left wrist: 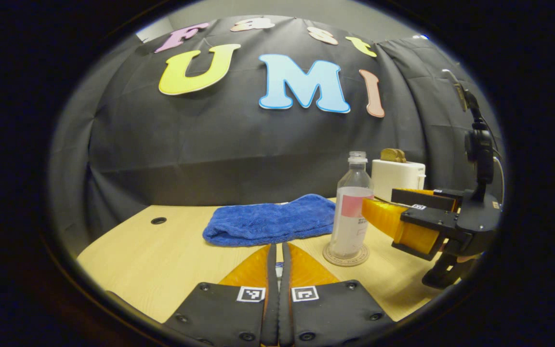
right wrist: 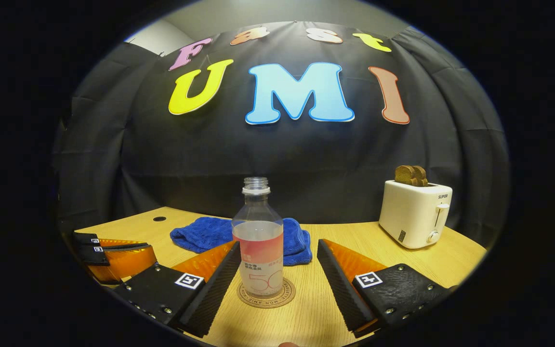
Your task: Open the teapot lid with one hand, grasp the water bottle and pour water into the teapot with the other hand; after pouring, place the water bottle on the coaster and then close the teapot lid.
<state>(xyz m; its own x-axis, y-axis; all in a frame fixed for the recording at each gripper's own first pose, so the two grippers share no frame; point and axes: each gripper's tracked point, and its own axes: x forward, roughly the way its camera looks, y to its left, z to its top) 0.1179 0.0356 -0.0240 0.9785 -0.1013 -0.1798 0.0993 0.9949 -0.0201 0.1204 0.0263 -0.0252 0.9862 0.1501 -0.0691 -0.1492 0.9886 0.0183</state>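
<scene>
Water bottle (right wrist: 258, 241): clear plastic, uncapped, upright, partly filled; a pink-and-white label wraps its lower body.
Coaster (right wrist: 287, 298): round, tan, flat on the tabletop; the water bottle stands on its centre.
Right tongs (right wrist: 277, 274): fingers spread wide, one on each side of the water bottle, with a visible gap on both sides; neither finger touches it. In the left gripper view the right tongs (left wrist: 378, 212) reach in from the right edge, one finger tip at the bottle's label.
Left tongs (left wrist: 279, 270): fingers drawn together, only a thin slit between them, holding nothing that can be made out; in the right gripper view the left tongs (right wrist: 113, 258) lie low at the far left, well apart from the bottle.
Towel (left wrist: 270, 220): blue, crumpled, lying just behind the water bottle.
Toaster (right wrist: 415, 212): white, at the back right, two brown bread slices (right wrist: 411, 175) standing in its slots.
Tabletop (left wrist: 162, 260): pale wood grain, with a small dark round hole (left wrist: 158, 220) near its back left corner.
</scene>
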